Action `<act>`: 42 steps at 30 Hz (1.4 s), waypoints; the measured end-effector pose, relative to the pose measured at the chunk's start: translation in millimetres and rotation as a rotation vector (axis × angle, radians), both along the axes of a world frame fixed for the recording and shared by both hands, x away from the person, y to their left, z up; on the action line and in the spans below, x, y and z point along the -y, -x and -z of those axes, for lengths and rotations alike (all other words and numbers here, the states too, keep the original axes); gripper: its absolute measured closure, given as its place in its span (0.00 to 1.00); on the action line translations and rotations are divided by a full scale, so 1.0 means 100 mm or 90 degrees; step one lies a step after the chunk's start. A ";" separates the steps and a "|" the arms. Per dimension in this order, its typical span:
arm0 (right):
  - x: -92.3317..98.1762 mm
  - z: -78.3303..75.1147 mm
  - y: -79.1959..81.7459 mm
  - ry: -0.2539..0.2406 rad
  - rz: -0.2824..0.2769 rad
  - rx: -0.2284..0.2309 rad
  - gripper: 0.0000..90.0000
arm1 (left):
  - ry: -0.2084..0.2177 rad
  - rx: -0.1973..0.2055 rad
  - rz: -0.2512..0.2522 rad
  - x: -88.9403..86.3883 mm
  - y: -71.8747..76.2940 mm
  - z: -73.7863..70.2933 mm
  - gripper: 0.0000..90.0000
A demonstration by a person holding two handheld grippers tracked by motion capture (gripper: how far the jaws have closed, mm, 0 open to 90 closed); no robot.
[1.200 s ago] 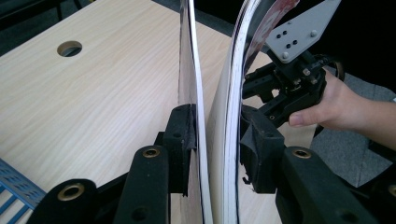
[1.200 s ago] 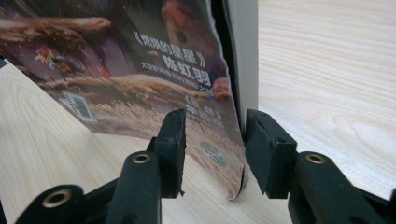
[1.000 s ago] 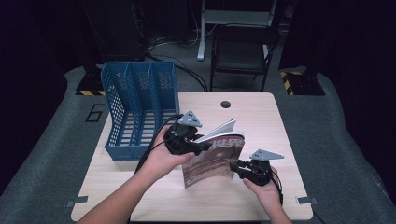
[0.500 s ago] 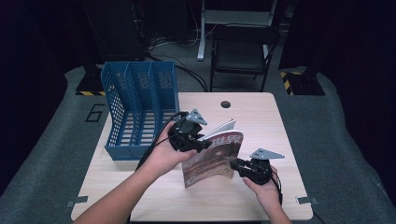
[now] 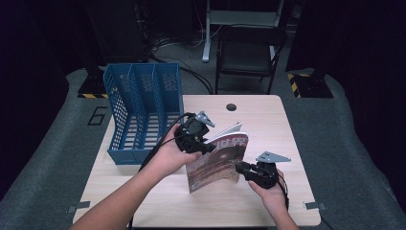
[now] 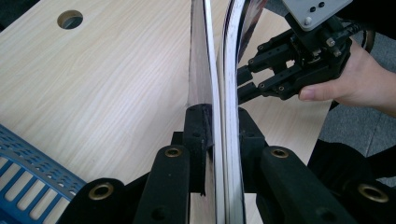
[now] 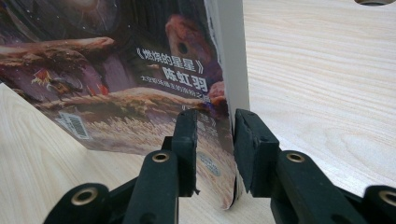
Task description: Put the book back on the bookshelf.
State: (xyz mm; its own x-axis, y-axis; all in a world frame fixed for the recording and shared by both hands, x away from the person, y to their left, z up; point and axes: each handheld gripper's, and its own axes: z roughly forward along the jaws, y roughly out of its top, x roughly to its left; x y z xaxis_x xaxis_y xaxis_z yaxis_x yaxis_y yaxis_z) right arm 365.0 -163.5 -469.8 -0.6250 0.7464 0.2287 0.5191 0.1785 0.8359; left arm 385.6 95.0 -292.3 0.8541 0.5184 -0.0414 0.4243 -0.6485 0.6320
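One blue file rack with three slots stood at the left of the bench. Right of it, the left gripper had just closed its jaws on the one magazine, held upright above mid-bench. The right gripper pinched its lower edge. The right gripper view showed cover print; the left gripper view showed page edges.

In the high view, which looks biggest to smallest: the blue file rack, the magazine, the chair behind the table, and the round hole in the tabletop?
1. Rack.
2. Chair: it looks nearly as large, but it stands farther off and partly in the dark, so ranks 1 and 2 are unsure.
3. Magazine.
4. Hole, by far the smallest.
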 end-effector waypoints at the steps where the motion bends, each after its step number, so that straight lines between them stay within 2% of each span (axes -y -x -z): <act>1: 0.00 0.00 0.00 0.000 0.000 0.000 0.78 | 0.000 0.000 0.000 0.00 0.00 0.00 0.87; 5: 0.00 0.00 0.00 -0.001 0.000 -0.001 0.78 | 0.001 -0.008 0.001 0.02 -0.03 0.01 0.87; 30: 0.01 0.01 -0.01 -0.009 -0.001 -0.006 0.78 | -0.005 0.002 -0.003 0.04 -0.05 0.00 0.92; 37: 0.03 0.00 -0.01 -0.009 0.003 -0.012 0.85 | -0.006 0.007 0.000 0.04 -0.04 0.01 0.93; 42: 0.04 0.01 -0.03 -0.027 0.004 -0.021 0.84 | -0.016 0.005 0.003 0.04 -0.05 0.00 0.93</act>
State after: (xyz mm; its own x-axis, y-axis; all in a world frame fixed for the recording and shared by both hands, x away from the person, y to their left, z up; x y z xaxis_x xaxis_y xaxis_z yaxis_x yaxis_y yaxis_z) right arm 368.1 -167.0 -470.4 -0.6119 0.7395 0.2807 0.5477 0.1401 0.8249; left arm 391.0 91.0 -291.9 0.8572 0.5146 -0.0217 0.4157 -0.6662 0.6192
